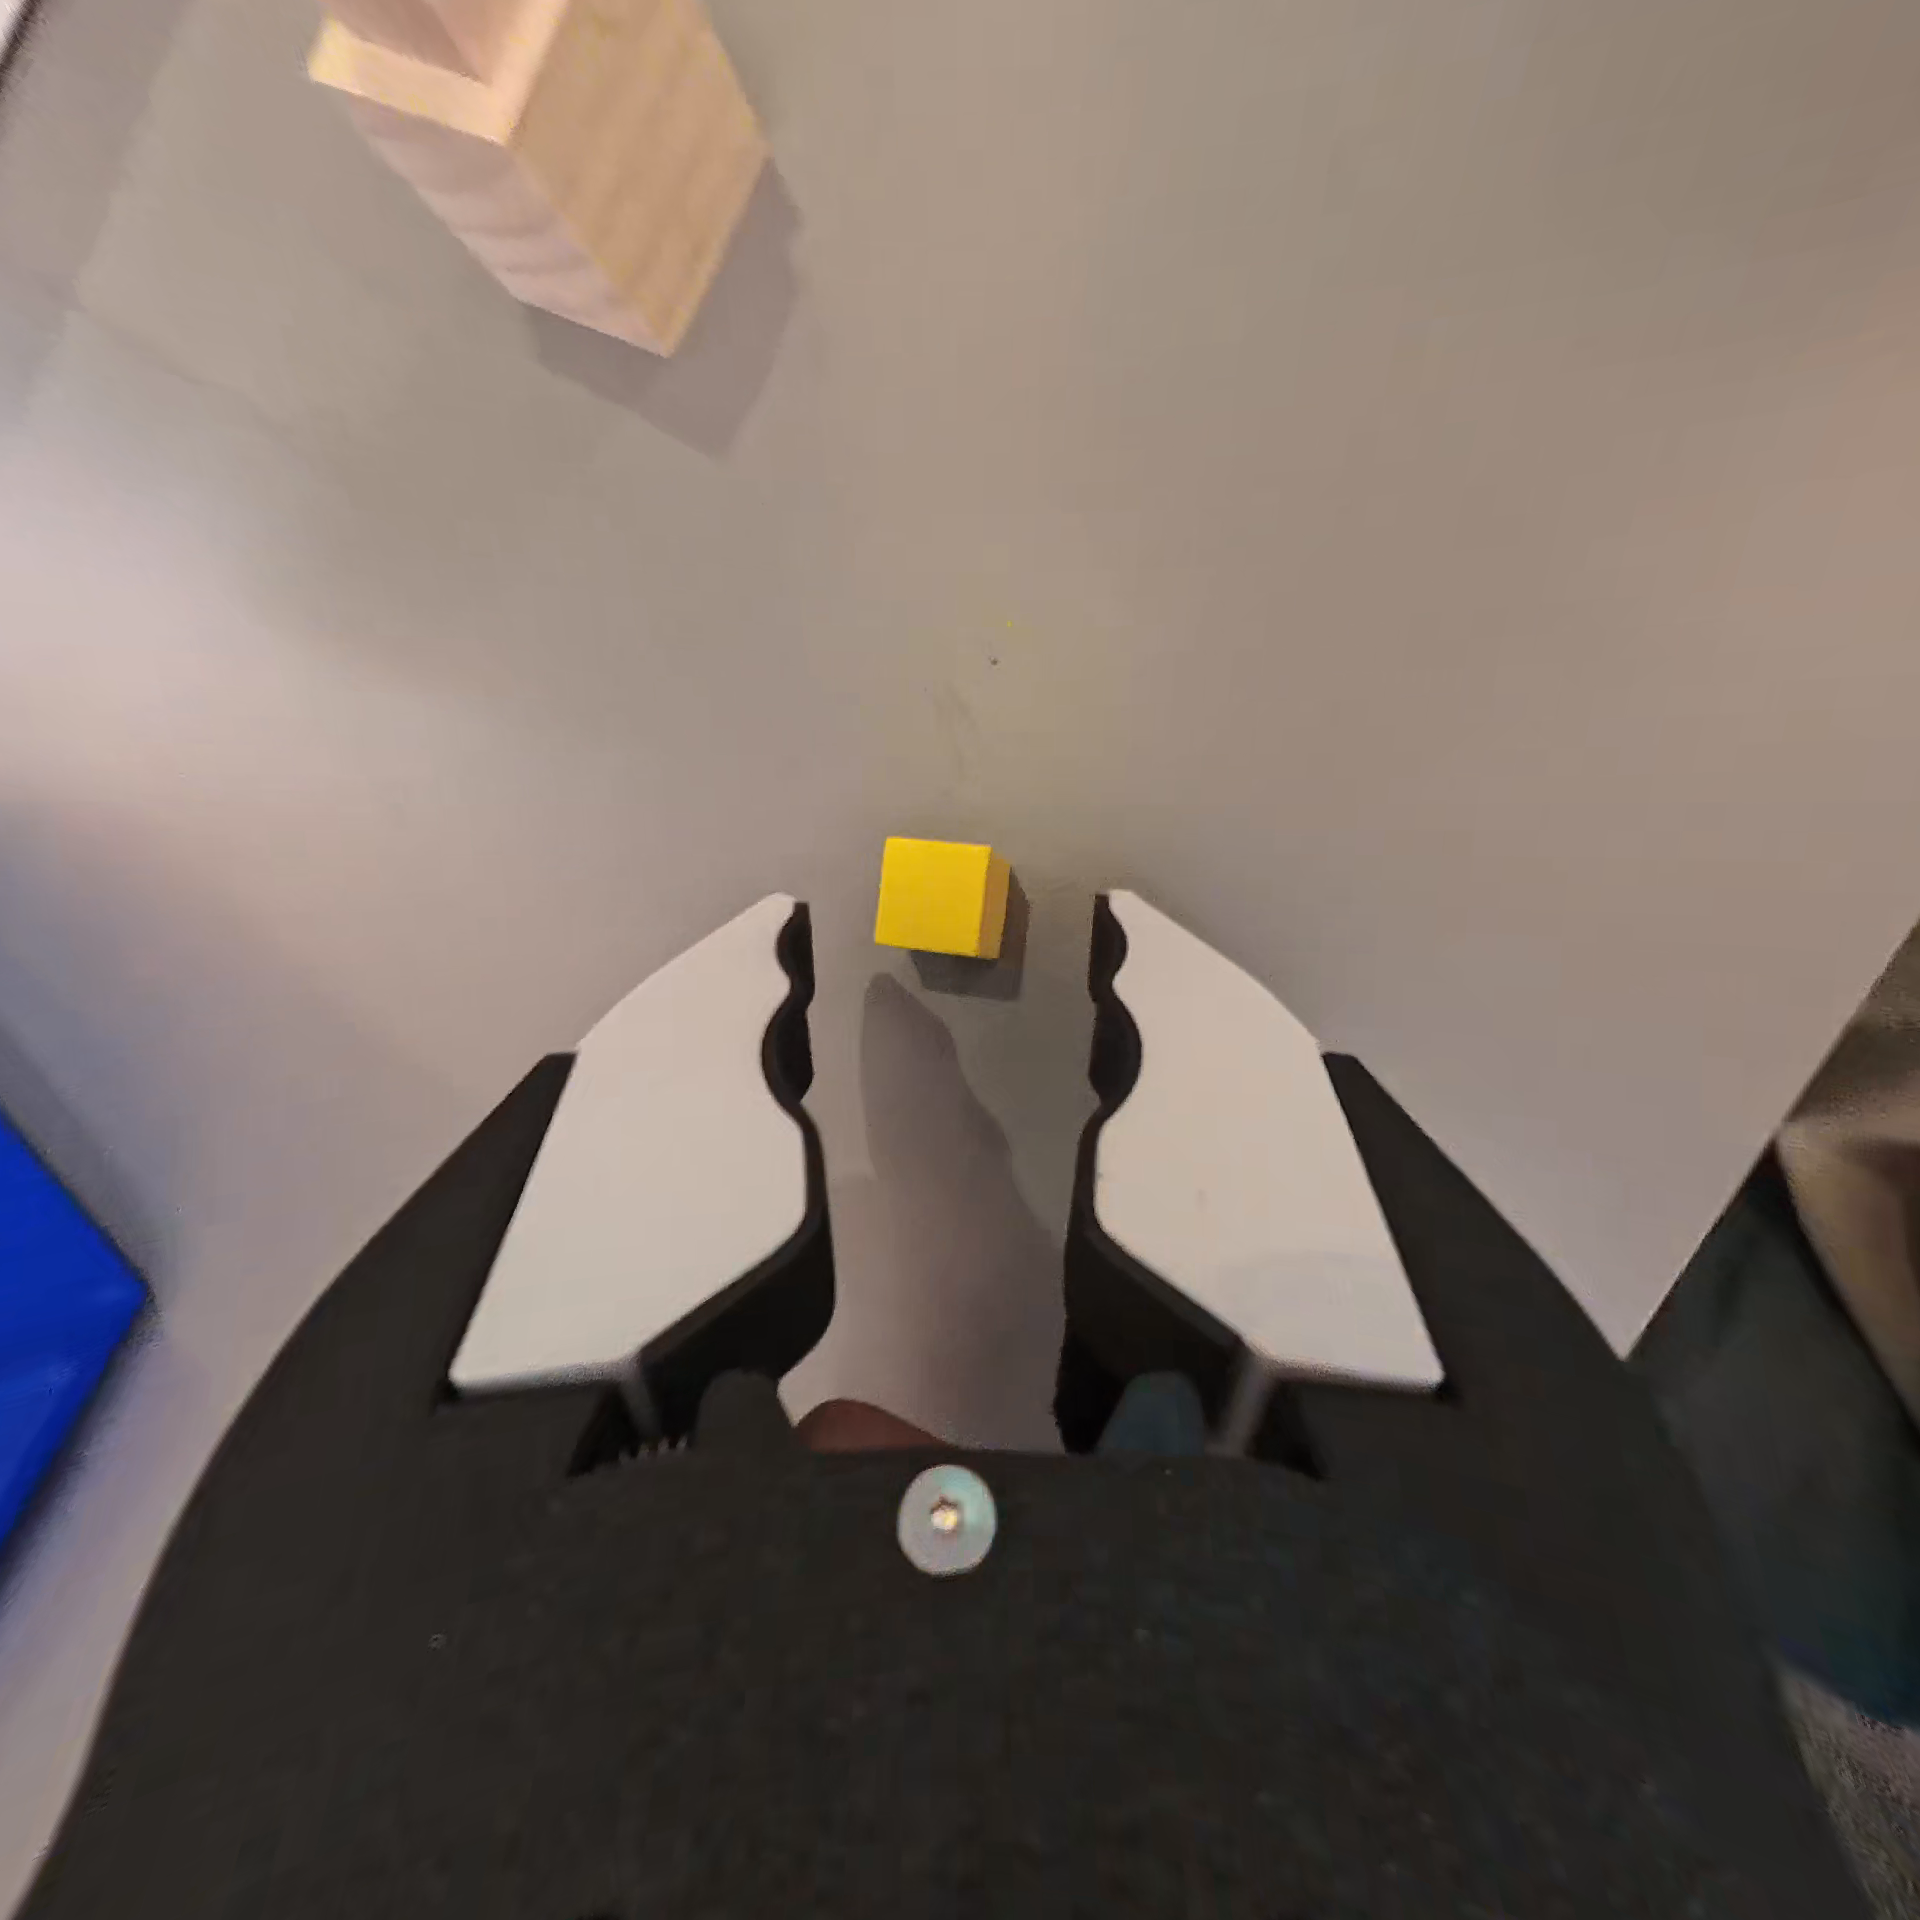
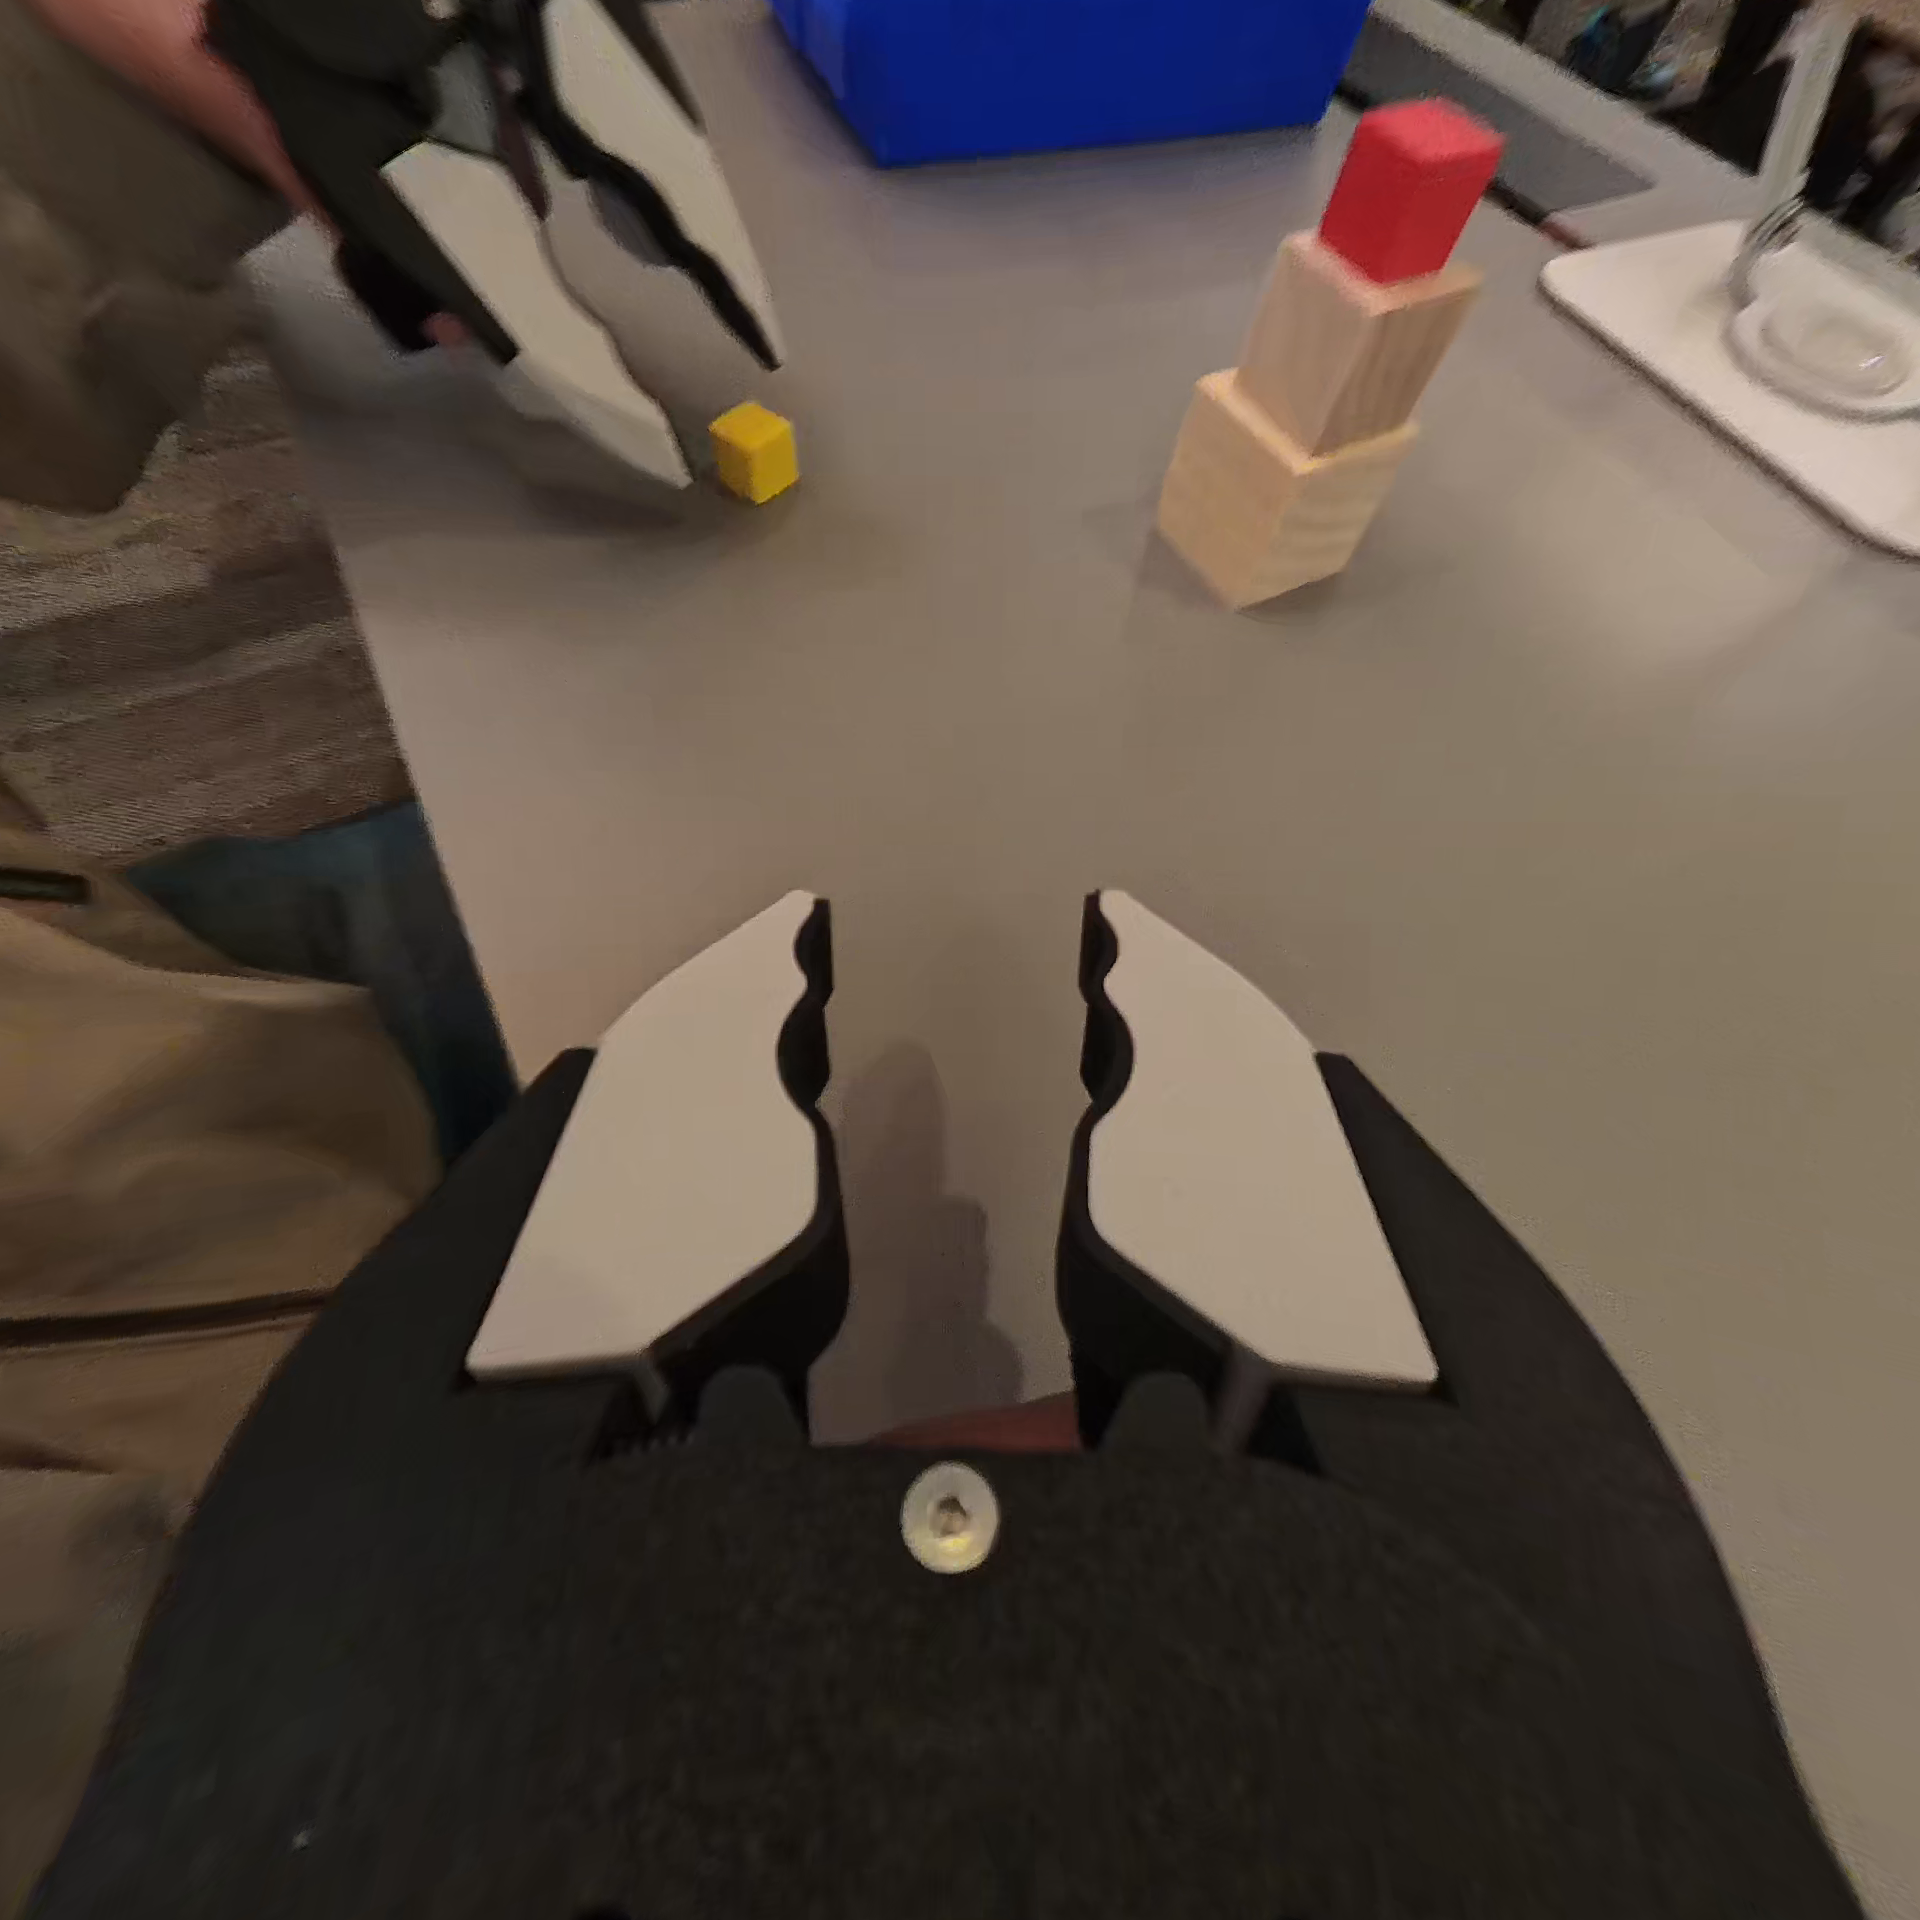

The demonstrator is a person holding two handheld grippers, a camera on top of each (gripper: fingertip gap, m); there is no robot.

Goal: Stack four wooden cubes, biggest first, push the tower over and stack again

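Black-and-white fingers of the left hand-held gripper [image 1: 948,909] fill the lower frame of its own view, spread apart and grasping nothing, with the small yellow cube [image 1: 943,898] sitting on the grey bench [image 1: 1351,520] just ahead of the gap between the tips. From the right wrist view, that same left hand-held gripper [image 2: 727,416] angles down toward the yellow cube [image 2: 755,452], its lower tip just beside the block but, as far as the blur allows, not yet around it.

Well to the right stands the partial tower: a large pale wooden cube [image 2: 1278,494] at the base, a smaller pale wooden cube [image 2: 1351,348] on it and turned slightly askew, and a red cube [image 2: 1408,192] on top. A blue bin [image 2: 1060,73] sits at the far side of the bench, and a white tray [image 2: 1662,343] with clear glassware lies to the right.

The right hand-held gripper [image 2: 956,914] hangs over bare bench nearer the camera, likewise released and empty.

Three of four cubes appear stacked, so the step in hand looks to be the pickup of the smallest. The next move calls for the open fingers to straddle the yellow cube squarely, close gently on so small a block, then carry it across and set it centred on the red cube without nudging the offset tower.
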